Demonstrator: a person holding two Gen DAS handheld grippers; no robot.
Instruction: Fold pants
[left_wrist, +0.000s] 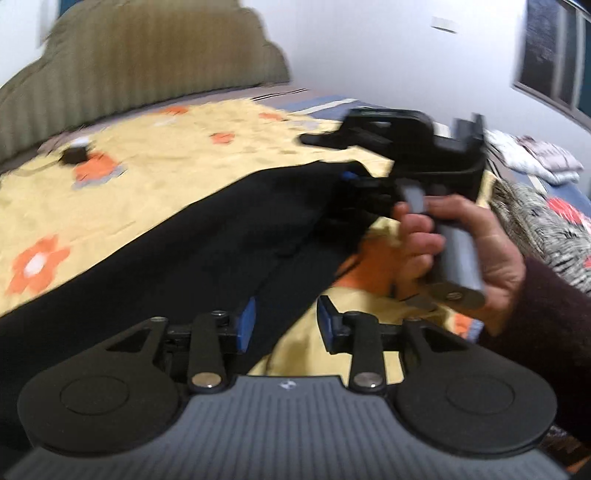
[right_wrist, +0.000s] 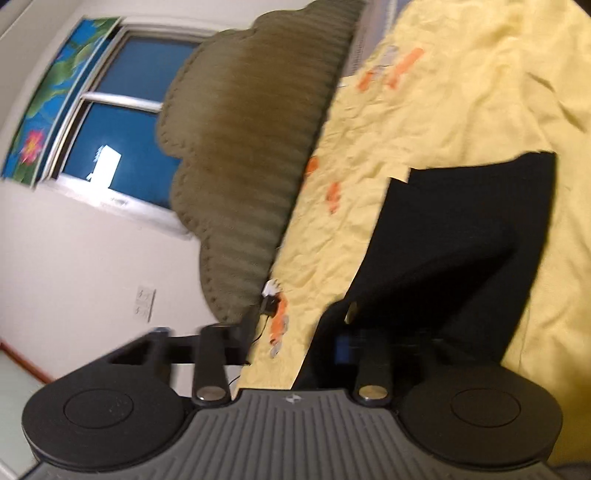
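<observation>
While my left tool (left_wrist: 286, 319) hangs spread above the black fabric pants (left_wrist: 177, 236), which lie on the yellow flowered bedspread (left_wrist: 155, 155), nothing is pinched; motion blur may mislead aim. My right hand (left_wrist: 458, 243) carries the other tool nearby: collision risk. In the right view, my right tool (right_wrist: 295, 347) is spread over the waistband; the hem edge has open bedspread beyond.

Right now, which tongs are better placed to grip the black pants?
Left, probably: the left tongs stand open astride the pants edge. The right tongs gape mostly over the yellow sheet.
</observation>
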